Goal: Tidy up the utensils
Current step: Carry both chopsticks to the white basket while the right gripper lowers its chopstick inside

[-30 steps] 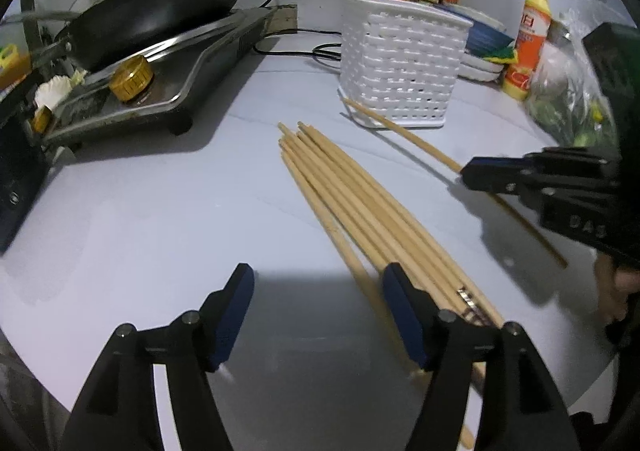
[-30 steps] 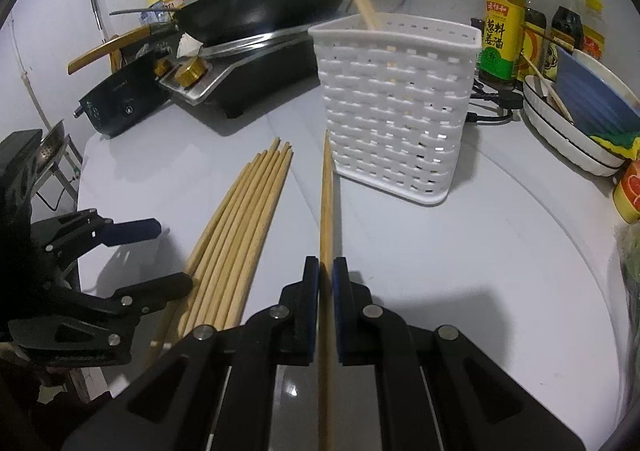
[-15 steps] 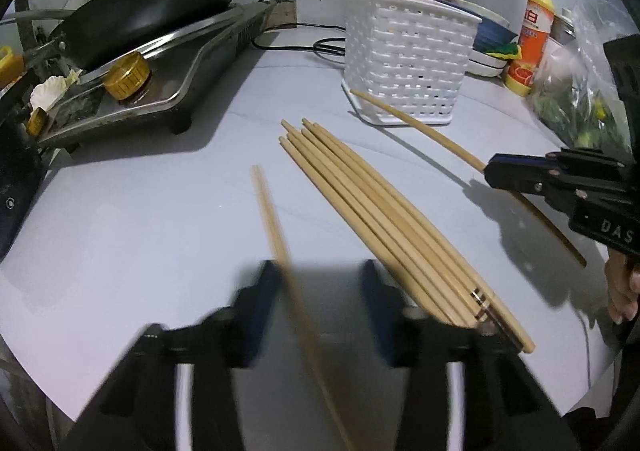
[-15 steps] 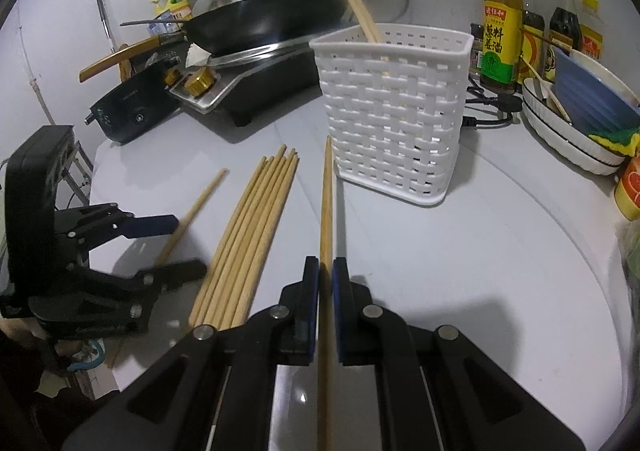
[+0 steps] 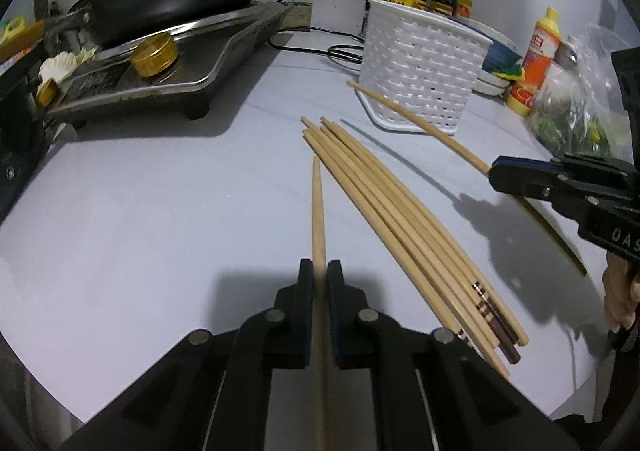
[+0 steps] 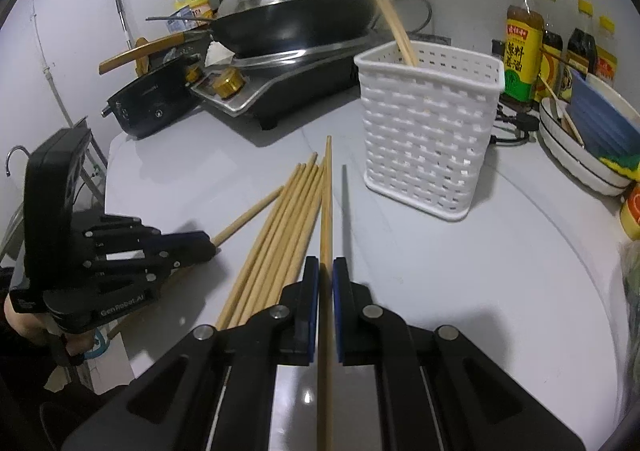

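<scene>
My left gripper (image 5: 319,271) is shut on one wooden chopstick (image 5: 318,211) that points forward over the white table (image 5: 160,211). To its right lies a bundle of several chopsticks (image 5: 400,219). My right gripper (image 6: 326,271) is shut on another chopstick (image 6: 327,191), whose tip reaches toward the white slotted basket (image 6: 428,139). Two chopsticks (image 6: 394,23) stand in that basket. In the right wrist view the left gripper (image 6: 206,243) shows at the left with its chopstick (image 6: 248,217). The left wrist view has the right gripper (image 5: 496,171) at the right edge.
A lidded wok (image 6: 296,19) sits on a stove (image 6: 280,91) at the back left. Sauce bottles (image 6: 524,51) and stacked dishes (image 6: 584,143) stand behind and right of the basket. A bag of greens (image 5: 576,111) lies at the right in the left wrist view.
My left gripper went from open to shut on a chopstick drawn away from the bundle's left side. The right gripper kept its chopstick and barely moved.
</scene>
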